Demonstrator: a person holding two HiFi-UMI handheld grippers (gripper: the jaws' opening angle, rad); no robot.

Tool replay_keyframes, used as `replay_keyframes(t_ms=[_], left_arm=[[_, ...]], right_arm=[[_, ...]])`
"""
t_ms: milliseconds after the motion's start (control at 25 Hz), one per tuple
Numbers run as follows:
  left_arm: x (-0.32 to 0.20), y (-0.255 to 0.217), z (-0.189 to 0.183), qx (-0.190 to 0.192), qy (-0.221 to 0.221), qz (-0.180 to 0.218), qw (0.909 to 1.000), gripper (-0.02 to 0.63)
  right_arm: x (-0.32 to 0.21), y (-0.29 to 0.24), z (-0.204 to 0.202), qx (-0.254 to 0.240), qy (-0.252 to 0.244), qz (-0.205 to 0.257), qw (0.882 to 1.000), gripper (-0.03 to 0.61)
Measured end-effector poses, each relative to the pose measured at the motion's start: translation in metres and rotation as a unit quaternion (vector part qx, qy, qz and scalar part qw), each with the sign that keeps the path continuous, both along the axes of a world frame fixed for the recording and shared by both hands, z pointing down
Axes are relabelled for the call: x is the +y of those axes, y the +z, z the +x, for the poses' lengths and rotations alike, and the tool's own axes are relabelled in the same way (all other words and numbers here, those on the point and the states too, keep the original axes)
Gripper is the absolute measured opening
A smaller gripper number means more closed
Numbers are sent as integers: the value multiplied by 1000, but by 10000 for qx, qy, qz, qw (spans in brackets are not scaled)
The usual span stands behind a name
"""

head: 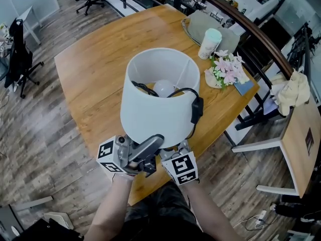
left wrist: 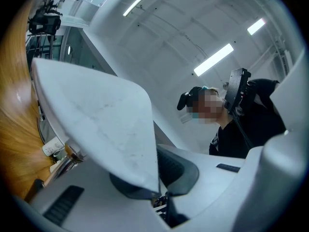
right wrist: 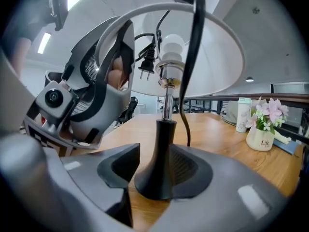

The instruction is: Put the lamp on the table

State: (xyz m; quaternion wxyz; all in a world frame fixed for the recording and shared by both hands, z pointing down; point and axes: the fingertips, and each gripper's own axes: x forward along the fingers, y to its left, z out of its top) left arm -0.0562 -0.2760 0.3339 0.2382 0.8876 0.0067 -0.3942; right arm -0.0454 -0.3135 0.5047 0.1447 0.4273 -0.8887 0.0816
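Note:
The lamp has a white drum shade (head: pixel 155 109), a bulb (right wrist: pixel 172 45) and a black flared base (right wrist: pixel 157 168); its black cord (head: pixel 193 104) is draped over the shade. It stands upright on the wooden table (head: pixel 95 69), close to the front edge. In the left gripper view, my left gripper (left wrist: pixel 157 190) is shut on the lower rim of the shade (left wrist: pixel 101 124). My right gripper (right wrist: pixel 161 158) is open with the base between its jaws, and a gap shows at the left jaw. In the head view both grippers (head: pixel 145 159) (head: pixel 175 152) sit under the shade.
A vase of pink flowers (head: pixel 225 69), a white and green bottle (head: pixel 209 43) and a grey bag (head: pixel 200 24) stand at the table's far right. A wooden chair (head: pixel 301 139) stands right of the table, and black office chairs (head: pixel 20 54) to the left.

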Motion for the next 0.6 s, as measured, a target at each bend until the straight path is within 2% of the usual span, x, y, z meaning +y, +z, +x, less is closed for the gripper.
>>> replay_keyframes(t_ms=[160,360,600], left_arm=[[7,4,3,-86,35,7,10000,2],[17,9,6,-145,64,-12,9999,3],[26,15,8,-235,76,-35,9997,12]], right_arm=[[10,-6,2,0,88,47,9999,141],[23,-21,8,-38,208,190,9996,9],[35,-28,15,-17,236,198,9995,8]])
